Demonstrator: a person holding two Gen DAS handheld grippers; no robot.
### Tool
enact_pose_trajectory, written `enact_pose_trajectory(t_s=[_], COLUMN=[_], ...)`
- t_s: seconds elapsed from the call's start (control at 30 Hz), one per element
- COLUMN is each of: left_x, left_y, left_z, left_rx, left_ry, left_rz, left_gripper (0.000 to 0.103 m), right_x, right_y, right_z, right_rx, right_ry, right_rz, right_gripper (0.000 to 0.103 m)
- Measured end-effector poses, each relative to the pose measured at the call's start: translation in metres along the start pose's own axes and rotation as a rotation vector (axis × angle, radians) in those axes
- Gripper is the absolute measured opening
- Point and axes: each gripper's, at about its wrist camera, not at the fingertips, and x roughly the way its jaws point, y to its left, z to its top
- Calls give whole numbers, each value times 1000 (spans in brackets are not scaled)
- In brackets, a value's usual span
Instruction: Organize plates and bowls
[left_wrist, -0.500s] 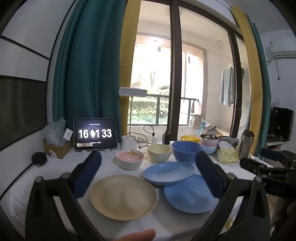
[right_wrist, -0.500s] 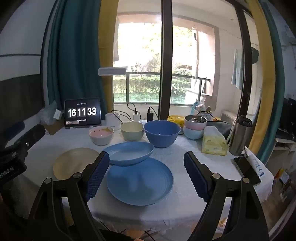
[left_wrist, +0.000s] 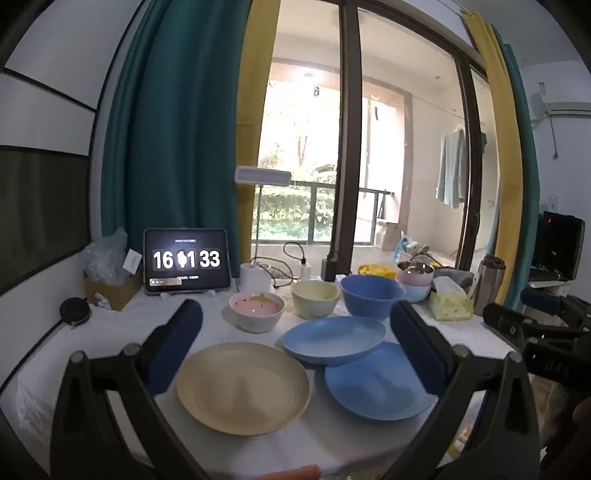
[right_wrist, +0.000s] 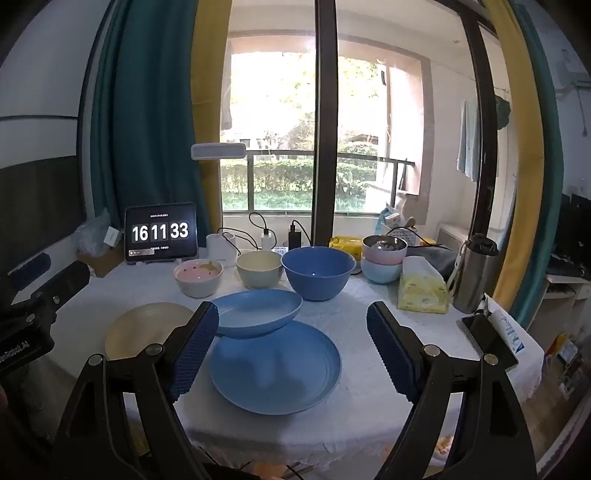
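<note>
Blue-padded jaws gape wide on both tongs, left gripper (left_wrist: 295, 336) and right gripper (right_wrist: 291, 341) alike, nothing between them! Up front on the white tablecloth (right_wrist: 351, 314): cream plate (left_wrist: 243, 387), flat blue plate (right_wrist: 275, 366), with a deep blue dish (right_wrist: 256, 312) overlapping its far rim. Behind them line up pink bowl (right_wrist: 198, 277), cream bowl (right_wrist: 259, 268), big blue bowl (right_wrist: 317, 271).

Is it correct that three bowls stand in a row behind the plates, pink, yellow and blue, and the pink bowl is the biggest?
Not quite. The row is right, but the biggest is the blue bowl; the pink bowl and the yellow bowl are clearly smaller. The right wrist view shows this best.
</note>
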Motion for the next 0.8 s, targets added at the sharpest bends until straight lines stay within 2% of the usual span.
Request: enact_pose_trajectory(t_s=[0.8], left_x=[-4], left_y=[2], left_z=[0], left_rx=[5], left_ry=[-8], left_rz=[4], left_gripper=[103], right_x=[-3], right_y=[0], right_z=[6], right_rx=[20], right_ry=[-15], right_rz=[-14], right_gripper=[85])
